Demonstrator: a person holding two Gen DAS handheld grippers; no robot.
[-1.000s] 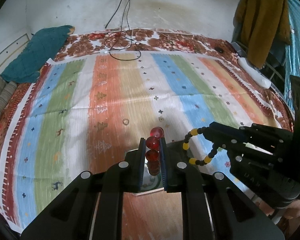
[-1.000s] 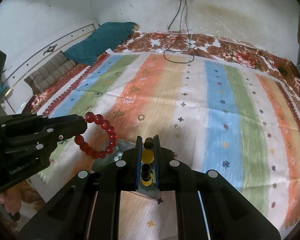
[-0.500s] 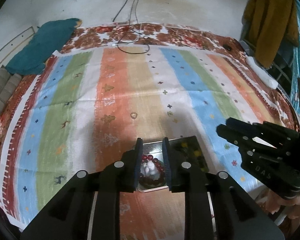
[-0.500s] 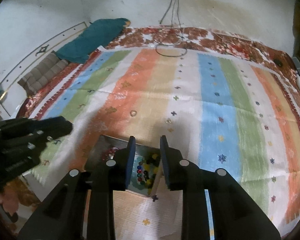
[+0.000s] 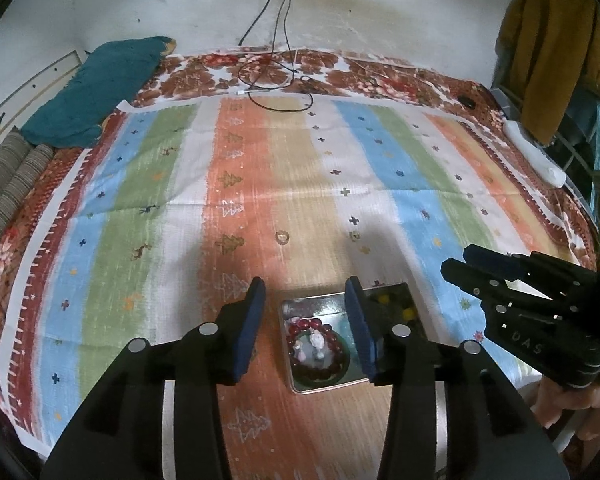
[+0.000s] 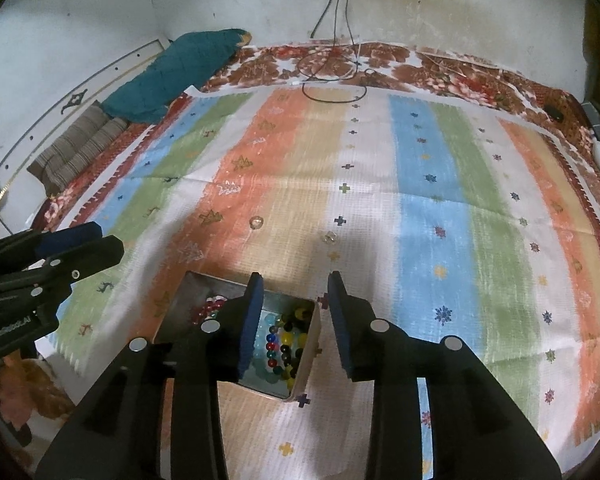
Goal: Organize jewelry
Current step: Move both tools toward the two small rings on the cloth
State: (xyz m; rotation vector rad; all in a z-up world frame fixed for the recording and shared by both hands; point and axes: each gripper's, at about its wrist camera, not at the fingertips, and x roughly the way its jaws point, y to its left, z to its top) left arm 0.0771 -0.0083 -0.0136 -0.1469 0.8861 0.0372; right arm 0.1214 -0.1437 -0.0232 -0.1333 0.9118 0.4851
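Your left gripper [image 5: 305,300] hangs released, fingers spread above the red bead bracelet [image 5: 318,350] lying in the left compartment of the metal tin [image 5: 300,306]. Your right gripper [image 6: 295,294] is likewise spread and empty over the multicoloured bracelet [image 6: 286,344] in the right compartment, on the striped cloth [image 6: 420,208].

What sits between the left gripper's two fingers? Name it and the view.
Left wrist view: the open left gripper frames the metal tin, with the red bead bracelet coiled in one compartment; nothing is clamped.
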